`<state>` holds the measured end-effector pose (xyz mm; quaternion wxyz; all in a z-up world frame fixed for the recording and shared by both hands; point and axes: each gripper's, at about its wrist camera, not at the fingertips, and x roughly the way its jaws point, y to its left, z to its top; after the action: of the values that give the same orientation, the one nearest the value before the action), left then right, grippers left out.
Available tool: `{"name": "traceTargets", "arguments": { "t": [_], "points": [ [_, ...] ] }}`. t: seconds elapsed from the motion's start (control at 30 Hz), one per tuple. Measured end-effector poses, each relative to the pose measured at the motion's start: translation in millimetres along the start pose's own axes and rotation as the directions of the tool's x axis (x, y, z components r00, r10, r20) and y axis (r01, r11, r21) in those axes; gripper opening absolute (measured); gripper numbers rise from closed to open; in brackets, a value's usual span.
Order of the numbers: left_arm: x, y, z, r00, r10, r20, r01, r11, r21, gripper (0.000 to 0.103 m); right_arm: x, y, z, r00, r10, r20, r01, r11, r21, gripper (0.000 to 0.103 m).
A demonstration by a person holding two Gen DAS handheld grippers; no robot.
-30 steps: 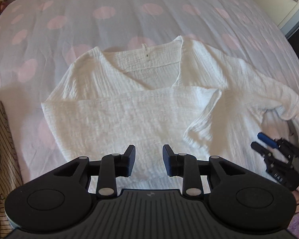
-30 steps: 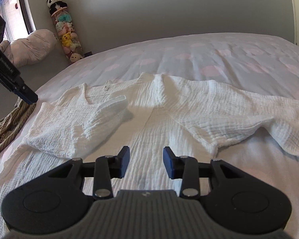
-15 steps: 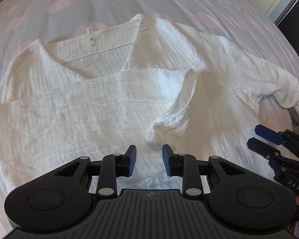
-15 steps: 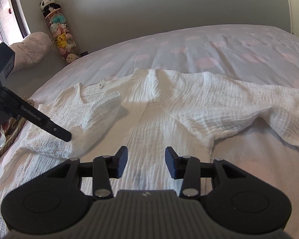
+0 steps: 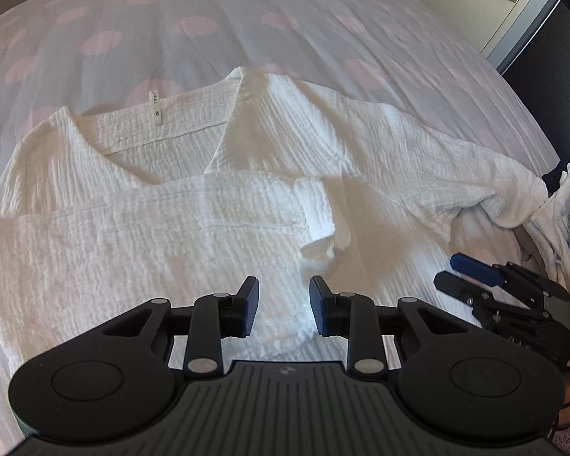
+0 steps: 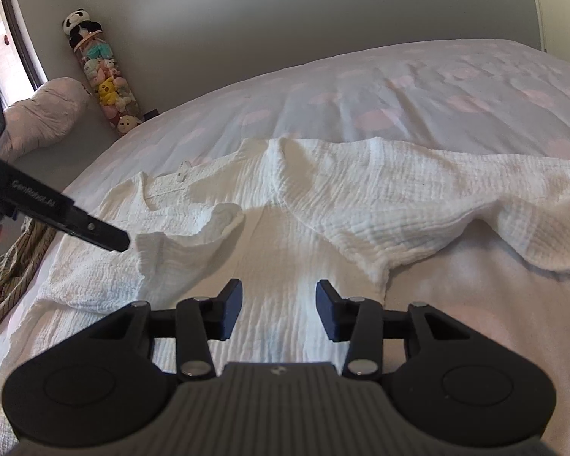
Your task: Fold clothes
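My left gripper (image 5: pixel 284 306): jaws apart, holding nothing, low over the blouse's folded-in sleeve.
My right gripper (image 6: pixel 279 309): jaws wide, empty, above the blouse body, near the hem.
White crinkle blouse (image 5: pixel 140 228): flat on the bed (image 5: pixel 209 19), neckline away from me; one sleeve (image 5: pixel 247 209) folded across the chest, other sleeve (image 6: pixel 437 205) spread out to the side.
Neck label (image 5: pixel 156 107): visible at the collar.
Striped garment (image 6: pixel 15 266): at the bed edge.

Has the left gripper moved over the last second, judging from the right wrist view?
Yes. The left gripper has come in from the left edge toward the folded sleeve cuff of the white crinkled blouse.
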<state>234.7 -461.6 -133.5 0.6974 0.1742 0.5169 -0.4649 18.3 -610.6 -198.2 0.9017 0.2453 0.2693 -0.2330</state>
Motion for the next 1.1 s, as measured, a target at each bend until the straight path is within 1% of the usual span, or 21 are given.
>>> {"name": "traceTargets", "arguments": {
  "t": [0.1,0.2,0.33,0.43,0.5,0.6,0.7,0.73,0.77,0.8,0.83,0.87,0.97,1.03,1.1],
  "points": [
    [3,-4,-13,0.998,-0.062,0.021,0.062,0.998,-0.012,0.026,-6,-12,3,0.999,-0.047,0.022,0.046,0.998,0.053,0.047],
    [15,-18,-18,0.994,-0.106,0.017,0.106,0.994,-0.016,0.026,-14,-27,6,0.993,-0.11,0.047,0.104,0.988,0.112,0.047],
    [39,-38,-17,0.989,-0.147,-0.014,0.147,0.989,-0.022,0.026,-22,-56,9,0.978,-0.198,0.066,0.178,0.956,0.233,0.047],
    [53,-53,-18,0.983,-0.176,-0.041,0.176,0.984,-0.009,0.026,-27,-73,10,0.966,-0.244,0.084,0.21,0.931,0.299,0.047],
    [57,-60,-19,0.98,-0.191,-0.049,0.191,0.982,-0.003,0.026,-29,-82,8,0.96,-0.263,0.093,0.22,0.918,0.331,0.047],
    [46,-65,-23,0.977,-0.212,-0.023,0.212,0.977,-0.003,0.026,-25,-85,5,0.961,-0.264,0.081,0.224,0.917,0.33,0.047],
    [22,-60,-29,0.989,-0.149,0.015,0.149,0.989,-0.013,0.026,-22,-78,3,0.962,-0.26,0.081,0.226,0.928,0.295,0.047],
    [15,-57,-32,0.996,-0.087,0.017,0.087,0.996,-0.018,0.026,-23,-75,3,0.961,-0.263,0.091,0.229,0.932,0.28,0.047],
    [8,-55,-36,1.0,-0.025,0.019,0.025,0.999,-0.023,0.026,-23,-73,4,0.959,-0.266,0.102,0.232,0.936,0.264,0.047],
    [1,-50,-39,0.999,0.031,0.025,-0.03,0.999,-0.029,0.026,-24,-71,3,0.957,-0.27,0.11,0.236,0.938,0.253,0.047],
    [-7,-44,-45,0.997,0.075,0.036,-0.074,0.997,-0.037,0.026,-26,-69,2,0.955,-0.273,0.117,0.24,0.94,0.242,0.047],
    [-15,-35,-51,0.994,0.102,0.048,-0.1,0.994,-0.051,0.026,-26,-67,1,0.955,-0.27,0.119,0.236,0.942,0.239,0.047],
    [-34,-9,-71,0.985,0.147,0.087,-0.137,0.984,-0.117,0.027,-29,-65,-4,0.959,-0.259,0.113,0.227,0.944,0.239,0.052],
    [-43,10,-83,0.976,0.189,0.104,-0.172,0.973,-0.156,0.027,-30,-61,-5,0.958,-0.267,0.104,0.239,0.944,0.227,0.052],
    [-46,28,-90,0.968,0.221,0.116,-0.198,0.963,-0.182,0.027,-29,-57,-3,0.959,-0.274,0.072,0.252,0.941,0.228,0.052]
  ]
}}
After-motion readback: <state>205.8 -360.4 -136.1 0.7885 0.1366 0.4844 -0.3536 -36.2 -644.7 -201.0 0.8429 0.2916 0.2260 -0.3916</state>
